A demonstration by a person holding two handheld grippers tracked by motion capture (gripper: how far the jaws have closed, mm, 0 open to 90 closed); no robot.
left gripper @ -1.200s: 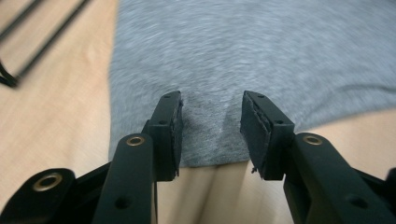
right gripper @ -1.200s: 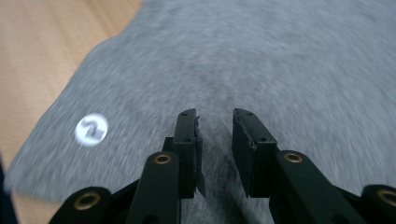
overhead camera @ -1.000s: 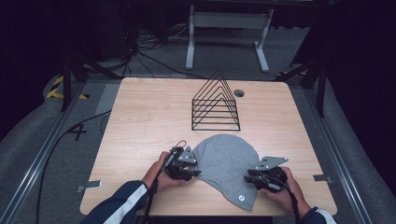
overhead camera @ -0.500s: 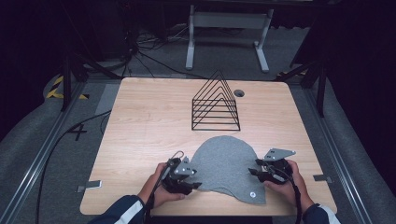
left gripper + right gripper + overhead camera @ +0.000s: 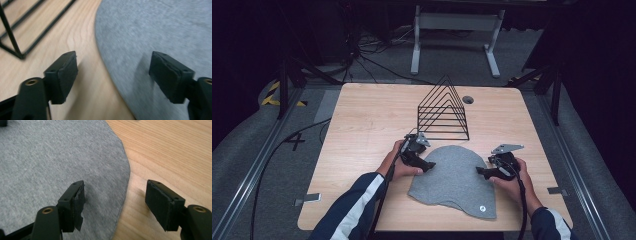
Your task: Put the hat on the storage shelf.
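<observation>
Left gripper (image 5: 428,165): jaws wide apart, just been opening, nothing pinched. In the left gripper view one pad (image 5: 65,75) is over bare wood, the other over cloth, and the edge of the grey beanie (image 5: 454,179) runs between them. Right gripper (image 5: 482,171): same, jaws apart, just been opening, straddling the opposite edge, not clamped. Whether the pads touch the fabric, can't tell.

Beanie lies flat at the near middle of the table (image 5: 362,130), in front of the black wire rack (image 5: 443,111). Long axis runs near-to-far: rounded crown toward the rack, straight hem toward the person. Small round tag (image 5: 482,209) near the hem's right corner; no writing legible.
</observation>
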